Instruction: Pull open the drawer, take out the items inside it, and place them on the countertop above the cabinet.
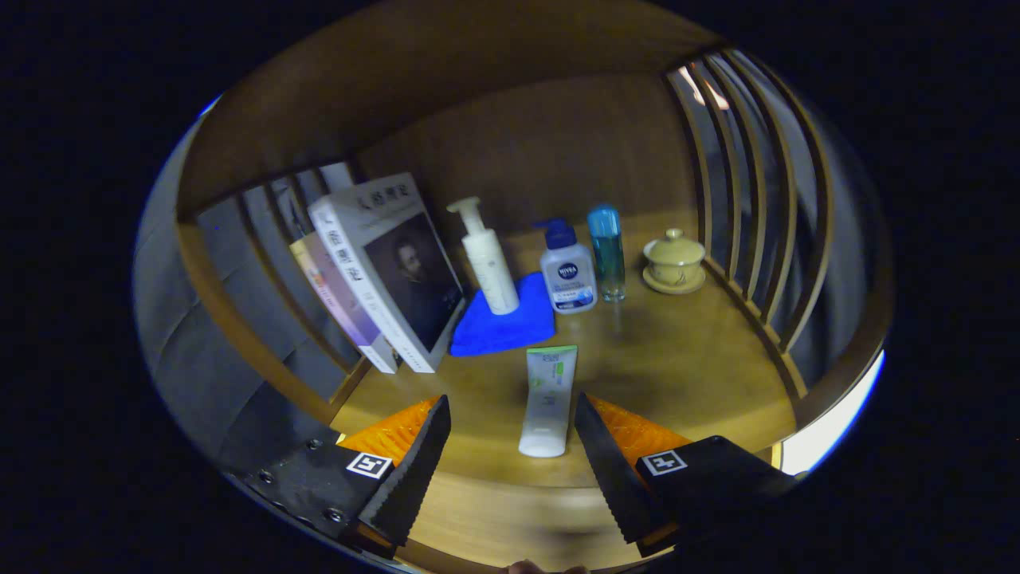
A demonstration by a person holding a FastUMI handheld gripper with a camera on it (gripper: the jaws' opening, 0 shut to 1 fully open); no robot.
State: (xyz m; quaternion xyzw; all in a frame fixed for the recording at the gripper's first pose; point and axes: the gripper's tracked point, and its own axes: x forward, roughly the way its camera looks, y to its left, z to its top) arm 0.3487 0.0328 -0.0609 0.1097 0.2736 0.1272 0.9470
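My gripper [512,414] is open, its two black fingers [414,466] spread wide over the wooden countertop [685,375]. A white tube with a green end [547,400] lies flat on the countertop, its white cap end between my fingertips, touching neither finger. Beyond it a white pump bottle [488,259] stands on a blue cloth [502,323]. Beside the cloth stand a white bottle with a dark blue cap [566,271] and a slim blue bottle [607,253]. The drawer is out of sight.
Two books [390,271] lean against the slatted wooden rail to the left of the cloth. A small yellow lidded cup on a saucer [674,261] sits to the right of the blue bottle, near the slatted rail [757,239]. A wooden back panel closes the rear.
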